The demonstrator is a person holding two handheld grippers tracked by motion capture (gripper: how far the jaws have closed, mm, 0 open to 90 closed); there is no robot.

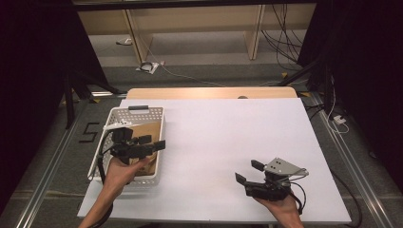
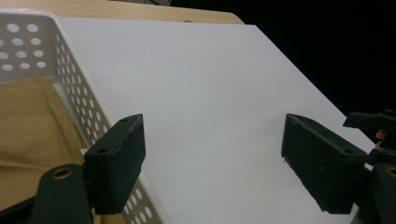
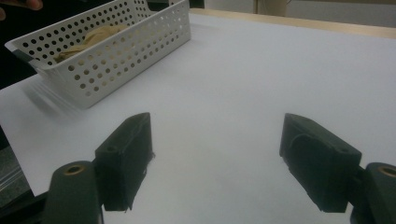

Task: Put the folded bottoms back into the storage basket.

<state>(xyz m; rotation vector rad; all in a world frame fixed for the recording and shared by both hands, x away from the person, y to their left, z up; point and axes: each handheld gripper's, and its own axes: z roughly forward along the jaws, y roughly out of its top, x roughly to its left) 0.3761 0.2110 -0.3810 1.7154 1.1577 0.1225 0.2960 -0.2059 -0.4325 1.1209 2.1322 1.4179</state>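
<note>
Currently, you are holding your left gripper (image 1: pixel 151 143) over the right-hand wall of the white basket (image 1: pixel 158 124), which is sitting on the left side of the white table (image 1: pixel 228 142). Its jaws are standing wide apart and gripping nothing. In the left gripper view, one jaw is hanging just above the perforated basket wall (image 2: pixel 79 100) while the other is hovering over bare tabletop (image 2: pixel 196 107) outside the basket.

Inside the basket, a tan cloth (image 1: pixel 145 133) is lying folded or crumpled; the left gripper view is showing it (image 2: pixel 32 126) spread across the basket floor, below and beside the near jaw. Whether that jaw is touching the basket rim cannot be settled from these angles; it appears to be just clear of it.

You are holding your right gripper (image 1: pixel 248 172) low over the near right part of the table, well apart from the basket, with the grey three-cornered plate (image 1: pixel 283 166) on top and the cable (image 1: pixel 300 194) trailing toward your hand (image 1: pixel 281 209). Its jaws are also spread wide and holding nothing. In the right gripper view they are pointing across bare white surface (image 3: pixel 243 84) toward the basket (image 3: pixel 112 51), which is standing far off at the upper left with the cloth (image 3: pixel 95 36) bulging above its rim.

Your left hand (image 1: pixel 121 172) is gripping the handle over the near end of the basket.
</note>
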